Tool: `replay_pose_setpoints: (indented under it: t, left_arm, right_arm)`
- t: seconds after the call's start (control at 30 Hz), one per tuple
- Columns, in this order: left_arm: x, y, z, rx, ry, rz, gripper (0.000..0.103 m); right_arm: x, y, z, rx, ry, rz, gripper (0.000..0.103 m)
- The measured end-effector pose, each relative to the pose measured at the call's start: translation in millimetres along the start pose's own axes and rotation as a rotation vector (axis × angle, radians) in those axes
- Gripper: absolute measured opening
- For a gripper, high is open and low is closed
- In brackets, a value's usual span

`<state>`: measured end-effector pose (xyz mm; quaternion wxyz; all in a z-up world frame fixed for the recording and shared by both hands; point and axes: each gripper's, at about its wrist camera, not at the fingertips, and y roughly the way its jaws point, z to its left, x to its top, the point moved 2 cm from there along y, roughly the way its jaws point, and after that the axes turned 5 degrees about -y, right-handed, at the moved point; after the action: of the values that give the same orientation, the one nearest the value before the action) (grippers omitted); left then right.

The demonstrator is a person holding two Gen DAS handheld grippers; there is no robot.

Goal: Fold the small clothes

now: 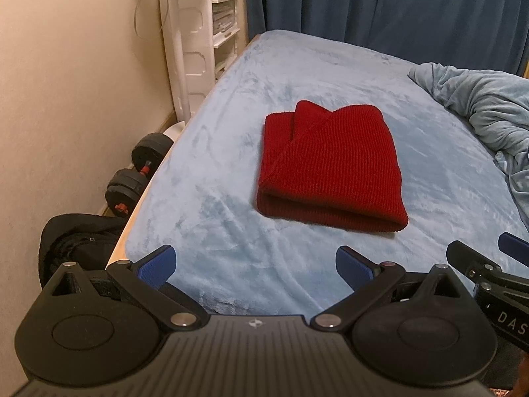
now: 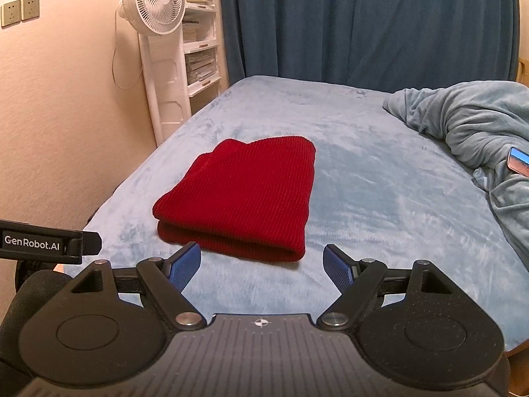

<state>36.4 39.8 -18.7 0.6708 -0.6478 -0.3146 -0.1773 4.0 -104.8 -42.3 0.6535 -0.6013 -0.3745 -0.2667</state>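
— Where did the garment lie?
— The folded red knit (image 1: 330,168) lay mid-bed (image 1: 215,152), long axis toward the curtain (image 1: 380,3), fold nearest both grippers.
— The grippers?
— Left gripper (image 1: 254,266) and right gripper (image 2: 263,264) gaped, empty.

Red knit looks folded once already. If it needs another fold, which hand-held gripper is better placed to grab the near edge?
Probably right. The right hand-held gripper is open, with the red knit garment's near fold just ahead between its fingers. The left hand-held gripper, also open, sits farther back.
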Motion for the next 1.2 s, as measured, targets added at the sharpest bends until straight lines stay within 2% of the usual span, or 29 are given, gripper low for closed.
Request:
replay_pose_setpoints:
  t: [1.2]
  left_arm:
    - [-1, 19, -2, 0.001, 0.010, 0.048, 0.103]
  right_arm:
    - [-4, 27, -3, 0.009, 0.028, 0.059, 0.082]
